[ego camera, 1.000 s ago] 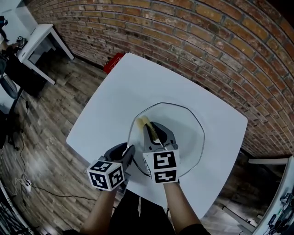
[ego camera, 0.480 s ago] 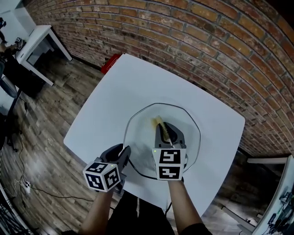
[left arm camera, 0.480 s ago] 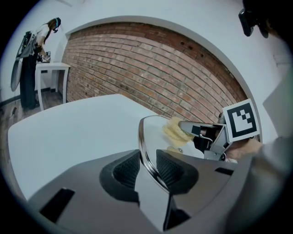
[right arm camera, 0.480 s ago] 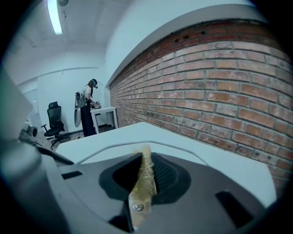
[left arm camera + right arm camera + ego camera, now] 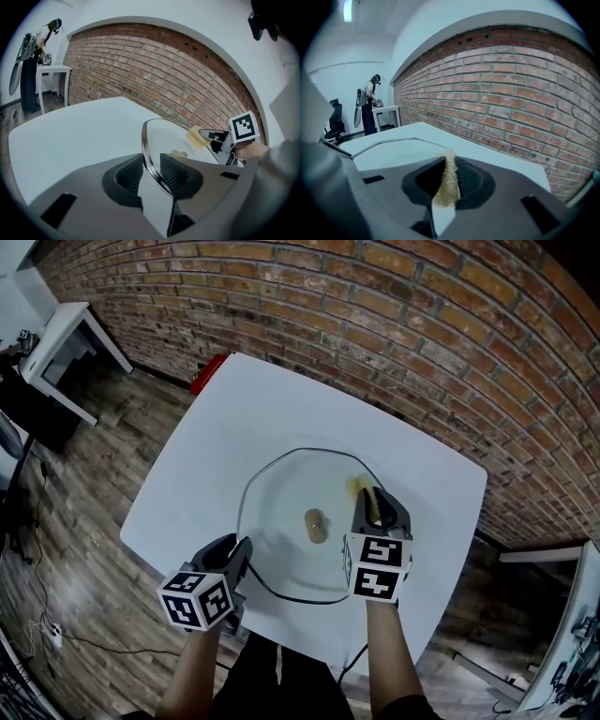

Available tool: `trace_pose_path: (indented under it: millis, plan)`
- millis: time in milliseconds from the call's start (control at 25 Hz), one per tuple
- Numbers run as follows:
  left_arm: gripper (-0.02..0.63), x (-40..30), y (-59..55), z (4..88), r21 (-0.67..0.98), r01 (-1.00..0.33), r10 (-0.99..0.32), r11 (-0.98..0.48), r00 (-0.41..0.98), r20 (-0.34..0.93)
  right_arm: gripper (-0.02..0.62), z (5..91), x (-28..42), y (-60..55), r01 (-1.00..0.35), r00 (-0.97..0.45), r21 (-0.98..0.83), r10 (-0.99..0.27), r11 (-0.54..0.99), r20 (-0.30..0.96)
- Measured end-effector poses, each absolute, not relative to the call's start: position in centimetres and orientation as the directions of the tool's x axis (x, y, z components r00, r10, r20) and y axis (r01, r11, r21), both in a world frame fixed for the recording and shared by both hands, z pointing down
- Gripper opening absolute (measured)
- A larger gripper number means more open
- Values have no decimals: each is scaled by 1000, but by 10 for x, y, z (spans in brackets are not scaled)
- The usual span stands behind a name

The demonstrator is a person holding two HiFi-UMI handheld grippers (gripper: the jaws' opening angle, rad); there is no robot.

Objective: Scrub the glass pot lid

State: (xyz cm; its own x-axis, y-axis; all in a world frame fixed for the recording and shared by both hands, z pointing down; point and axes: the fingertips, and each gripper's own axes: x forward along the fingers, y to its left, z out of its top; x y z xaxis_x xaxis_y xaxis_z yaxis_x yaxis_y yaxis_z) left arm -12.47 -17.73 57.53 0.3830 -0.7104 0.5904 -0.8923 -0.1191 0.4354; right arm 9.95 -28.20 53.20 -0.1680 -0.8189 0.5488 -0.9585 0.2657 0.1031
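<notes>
The left gripper (image 5: 151, 172), lower left in the head view, pinches the metal rim of the glass pot lid (image 5: 286, 502). The right gripper (image 5: 449, 172) clamps a yellow sponge (image 5: 357, 486) at the lid's upper-right rim. The lid lies mid-frame on the white table (image 5: 281, 399).

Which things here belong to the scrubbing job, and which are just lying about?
In the job: round glass pot lid with metal rim; left hand-held gripper clamped on its rim; right hand-held gripper pinching a thin yellow sponge.
Lying about: red object by the far corner of the white table; white side desk.
</notes>
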Motion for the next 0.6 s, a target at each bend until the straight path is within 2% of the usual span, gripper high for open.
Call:
trace_pose_path:
  millis: [280,400,600]
  plan:
    - [117,-123,-180,576,442,-889,-712,-121,388,585,58,517,113,-282,-966,-138,119,-845,230,517]
    - [117,-122,-180,576,453,-884,-714,-116,391,581,58,500,80,-273,-952,-224,76,-847,296,483]
    - [115,-123,-180,575,464,-880,-718,-103,388,577,58,497,-13,-246,-873,-421,12,-766,487,485]
